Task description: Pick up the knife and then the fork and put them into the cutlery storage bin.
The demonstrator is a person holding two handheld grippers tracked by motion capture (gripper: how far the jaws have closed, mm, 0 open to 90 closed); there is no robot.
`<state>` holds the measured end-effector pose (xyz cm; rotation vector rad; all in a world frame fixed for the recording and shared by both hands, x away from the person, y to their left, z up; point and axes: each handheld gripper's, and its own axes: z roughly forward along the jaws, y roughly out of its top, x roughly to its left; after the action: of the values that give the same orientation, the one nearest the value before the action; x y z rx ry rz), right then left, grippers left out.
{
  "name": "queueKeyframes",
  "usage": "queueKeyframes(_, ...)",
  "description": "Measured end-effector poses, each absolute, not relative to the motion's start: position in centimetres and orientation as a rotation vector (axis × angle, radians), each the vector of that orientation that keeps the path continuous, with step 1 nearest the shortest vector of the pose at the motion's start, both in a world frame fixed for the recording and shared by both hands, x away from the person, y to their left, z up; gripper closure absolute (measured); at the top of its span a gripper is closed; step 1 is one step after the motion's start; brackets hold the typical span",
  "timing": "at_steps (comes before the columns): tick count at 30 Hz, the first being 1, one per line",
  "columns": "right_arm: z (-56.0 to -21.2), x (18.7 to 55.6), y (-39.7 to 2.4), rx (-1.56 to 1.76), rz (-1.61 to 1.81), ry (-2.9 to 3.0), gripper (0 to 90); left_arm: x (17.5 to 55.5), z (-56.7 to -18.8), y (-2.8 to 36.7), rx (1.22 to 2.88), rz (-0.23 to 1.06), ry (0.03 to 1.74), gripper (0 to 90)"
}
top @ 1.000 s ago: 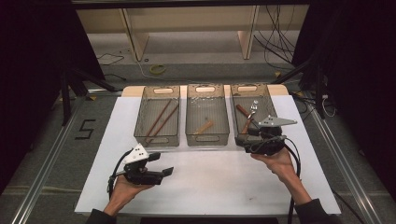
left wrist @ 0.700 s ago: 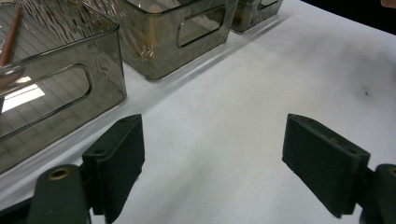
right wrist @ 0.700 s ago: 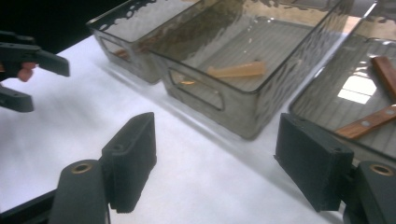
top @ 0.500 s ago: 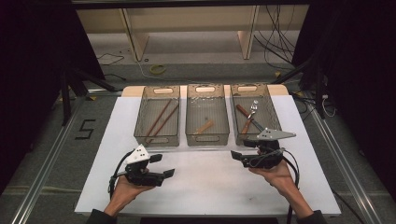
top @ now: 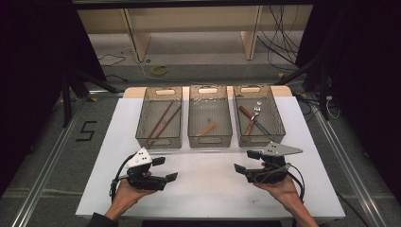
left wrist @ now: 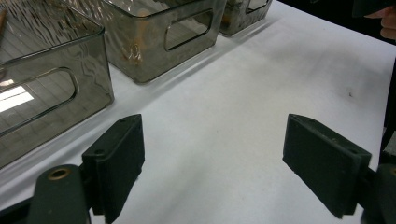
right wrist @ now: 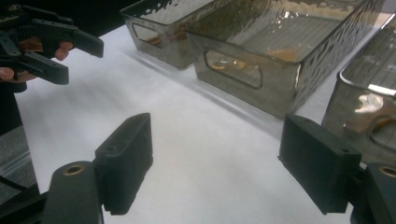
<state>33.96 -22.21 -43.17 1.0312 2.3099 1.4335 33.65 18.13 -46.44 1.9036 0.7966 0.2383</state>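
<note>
Three smoky clear bins sit in a row on the white table (top: 94, 189). The left bin (top: 159, 117) holds brown sticks, the middle bin (top: 210, 116) one wooden piece, the right bin (top: 258, 115) cutlery. Below, the left gripper (top: 164, 169) and right gripper (top: 247, 162) hover, jaws apart, empty.

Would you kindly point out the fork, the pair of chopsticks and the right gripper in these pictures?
fork (top: 257, 110), high view, on its metal head, in the right-hand bin.
pair of chopsticks (top: 161, 123), high view, mid-length of the sticks, in the left-hand bin.
right gripper (top: 246, 161), high view, midway between its open fingertips.
</note>
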Motion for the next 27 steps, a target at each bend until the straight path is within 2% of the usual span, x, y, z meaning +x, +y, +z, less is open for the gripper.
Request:
queueKeyframes(11, -44.2, 32.3, -23.1, 1.05, 1.444, 2.273, 25.0, 33.4, -46.4, 18.1, 1.896, 0.229, 0.786, 20.0)
queueKeyframes(27, -44.2, 32.2, -23.5, 1.062, 1.449, 2.256, 24.2, 33.4, -46.5, 18.1, 1.905, 0.229, 0.781, 19.9)
